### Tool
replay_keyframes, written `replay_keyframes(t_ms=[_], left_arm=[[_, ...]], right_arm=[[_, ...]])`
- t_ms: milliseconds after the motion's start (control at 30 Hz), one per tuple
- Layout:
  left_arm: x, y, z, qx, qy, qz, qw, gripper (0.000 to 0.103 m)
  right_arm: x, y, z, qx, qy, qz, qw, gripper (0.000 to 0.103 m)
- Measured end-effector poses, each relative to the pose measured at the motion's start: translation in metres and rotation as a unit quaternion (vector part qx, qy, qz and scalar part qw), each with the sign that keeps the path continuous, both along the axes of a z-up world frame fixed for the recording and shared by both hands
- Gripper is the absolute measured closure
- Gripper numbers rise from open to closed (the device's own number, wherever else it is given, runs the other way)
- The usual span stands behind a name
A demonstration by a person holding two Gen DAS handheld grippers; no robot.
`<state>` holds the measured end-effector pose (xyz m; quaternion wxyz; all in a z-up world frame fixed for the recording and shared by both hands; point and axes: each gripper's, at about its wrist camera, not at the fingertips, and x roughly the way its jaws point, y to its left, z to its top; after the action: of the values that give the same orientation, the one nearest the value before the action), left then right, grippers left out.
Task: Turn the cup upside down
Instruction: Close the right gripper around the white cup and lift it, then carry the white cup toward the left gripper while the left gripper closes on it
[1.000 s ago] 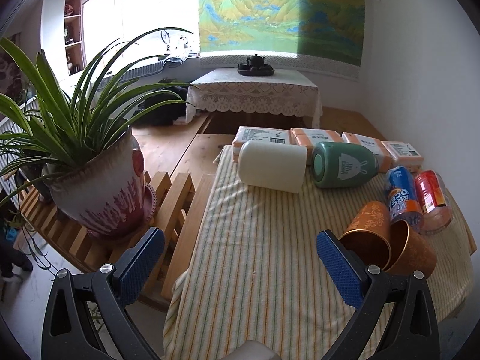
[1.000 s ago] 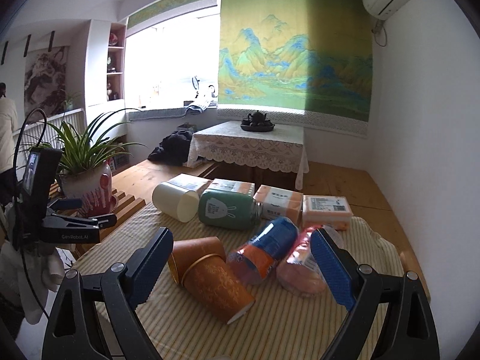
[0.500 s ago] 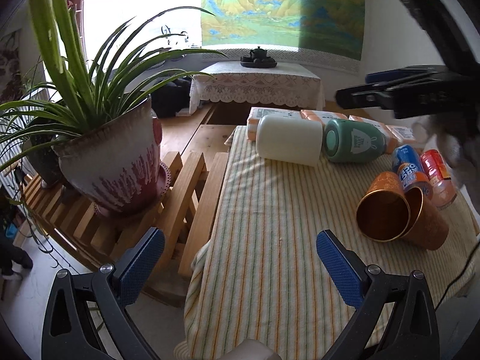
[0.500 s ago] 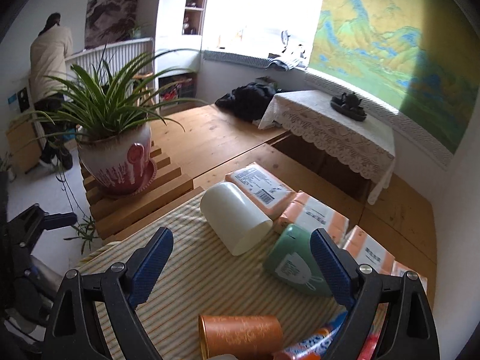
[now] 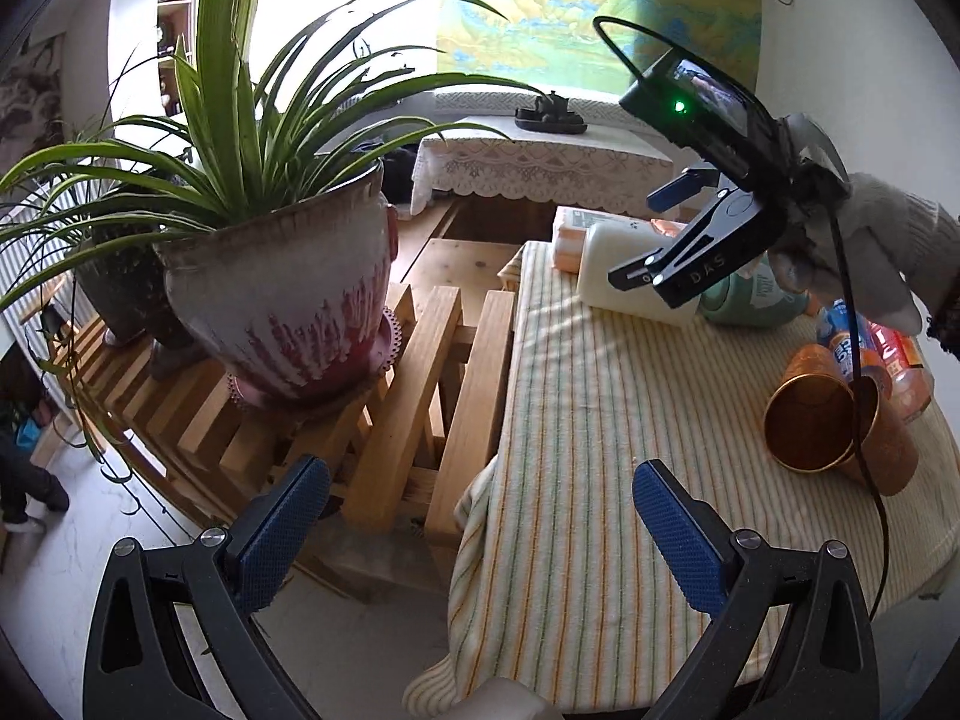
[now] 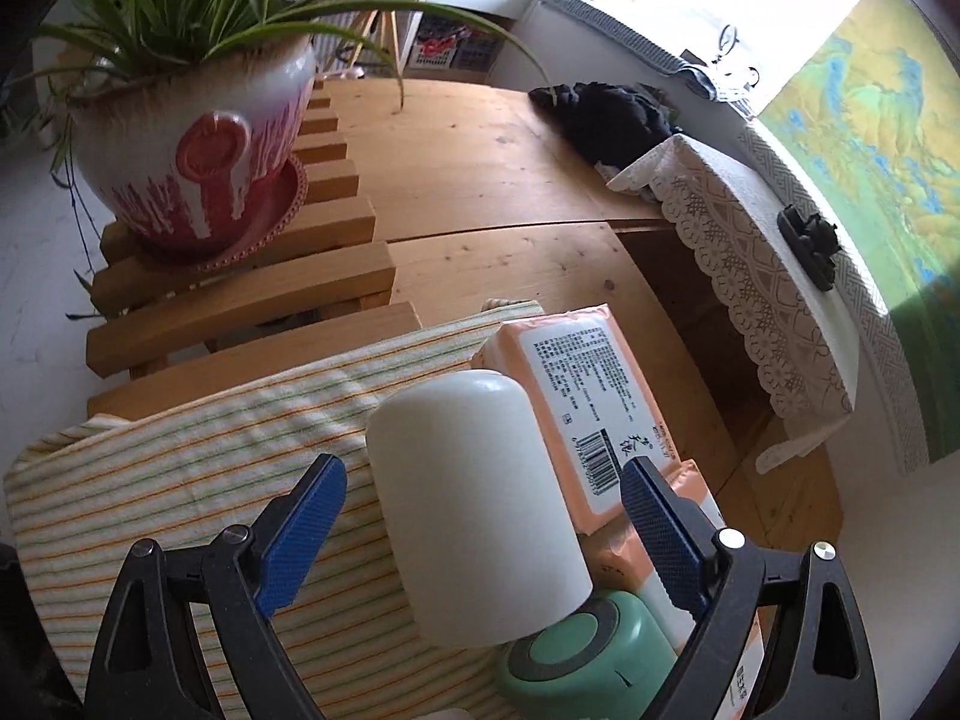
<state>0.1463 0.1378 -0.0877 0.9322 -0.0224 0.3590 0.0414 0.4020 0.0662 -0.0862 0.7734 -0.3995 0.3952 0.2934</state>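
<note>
While no cup is yet gripped, the task is judged barely begun. The bench [image 5: 600,420], covered by a striped cloth, is seen to carry every item. A potted plant [image 5: 282,276] is noted on a slatted wooden stand beside it. The white cup [image 6: 474,504] is found lying on its side, against a peach packet [image 6: 594,390] and a green bottle [image 6: 576,654]. Two orange cups [image 5: 822,420] are also observed on their sides, nearer the bench's right edge. The right hand-held gripper [image 6: 480,528] is held with jaws apart, straddling the white cup without contact. The left hand-held gripper [image 5: 480,540] is likewise spread wide, over the bench's near-left corner, nothing held. Grasping, lifting, inverting and setting down all remain outstanding.
</note>
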Motion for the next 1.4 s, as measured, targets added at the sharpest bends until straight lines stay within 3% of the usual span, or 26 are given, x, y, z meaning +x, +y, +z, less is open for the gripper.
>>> replay_keyframes(t_ms=[300,333,367,400,567,700,900,1167,1400], left_arm=[[0.001,0.003,-0.004,-0.006,0.005,0.001,1.0000,0.001],[0.001,0.003,-0.004,-0.006,0.004,0.001,1.0000,0.001],[0.000,0.003,-0.003,-0.006,0.004,0.002,1.0000,0.001],[-0.001,0.003,-0.003,-0.005,0.004,0.003,1.0000,0.001],[-0.009,0.003,0.000,-0.002,0.003,0.007,1.0000,0.001],[-0.020,0.008,0.003,-0.008,0.004,0.019,0.9998,0.001],[-0.042,0.014,-0.001,-0.022,0.021,0.028,0.9992,0.001],[-0.066,0.022,-0.006,-0.059,0.044,0.031,0.9969,0.001],[-0.070,0.021,-0.007,-0.090,0.062,0.027,0.9936,0.001]], right_arm=[[0.004,0.011,-0.030,-0.059,-0.013,0.014,0.998,0.013],[0.002,0.012,-0.032,-0.063,-0.014,0.018,0.998,0.015],[0.001,0.012,-0.033,-0.067,-0.014,0.018,0.998,0.026],[0.000,0.013,-0.034,-0.070,-0.021,0.016,0.997,0.029],[-0.008,0.012,-0.024,-0.051,-0.020,0.008,0.998,0.030],[-0.024,0.012,0.001,-0.019,-0.011,-0.002,1.000,0.030],[-0.075,0.010,0.031,0.036,0.051,-0.010,0.998,0.030],[-0.134,0.007,0.002,0.038,0.180,-0.038,0.982,0.030],[-0.149,0.004,-0.015,0.035,0.171,-0.052,0.983,0.029]])
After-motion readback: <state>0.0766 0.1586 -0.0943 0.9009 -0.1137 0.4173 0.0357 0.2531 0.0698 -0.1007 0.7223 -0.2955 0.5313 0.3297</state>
